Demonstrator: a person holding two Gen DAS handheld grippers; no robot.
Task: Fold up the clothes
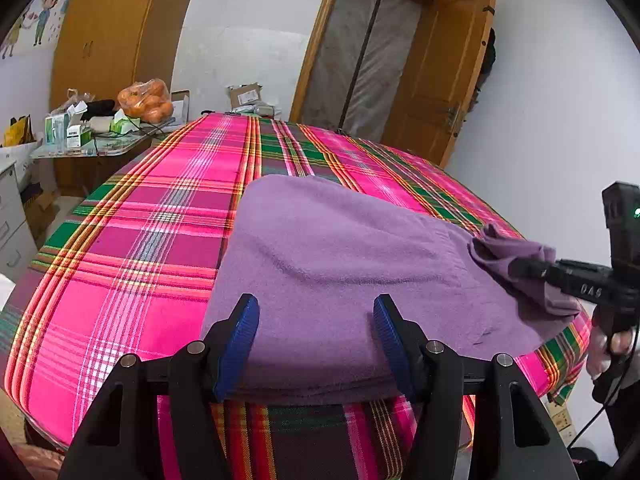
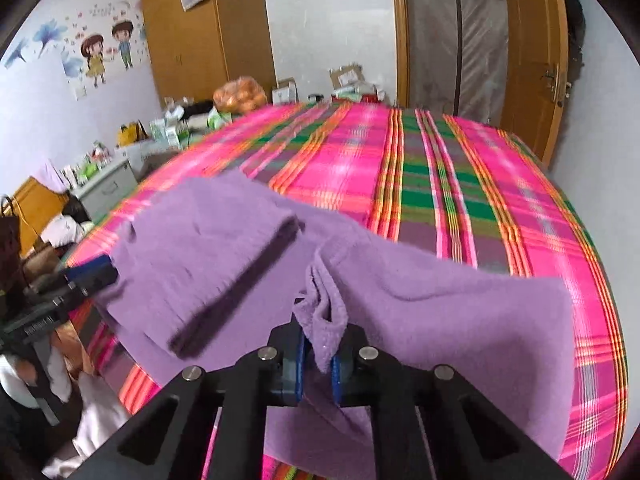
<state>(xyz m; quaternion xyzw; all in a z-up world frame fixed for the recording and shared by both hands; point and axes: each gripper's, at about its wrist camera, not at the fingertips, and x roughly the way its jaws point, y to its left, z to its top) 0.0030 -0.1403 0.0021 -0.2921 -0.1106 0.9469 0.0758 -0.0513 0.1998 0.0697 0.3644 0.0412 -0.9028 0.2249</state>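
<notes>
We see the right gripper (image 2: 318, 364) clamped nearly shut on a bunched corner of the one purple fleece garment (image 1: 340, 264), lifting that corner off the pink-and-green plaid bedsheet (image 1: 160, 208). Our left gripper (image 1: 316, 320) stands about half open, blue pads (image 1: 240, 340) either side of the garment's near folded edge, not pinching. Two grippers, one garment, lying at the bed's near edge.

Even bright light filling both views; fisheye bending edges, corners going black; right wrist view smearing with motion blur
</notes>
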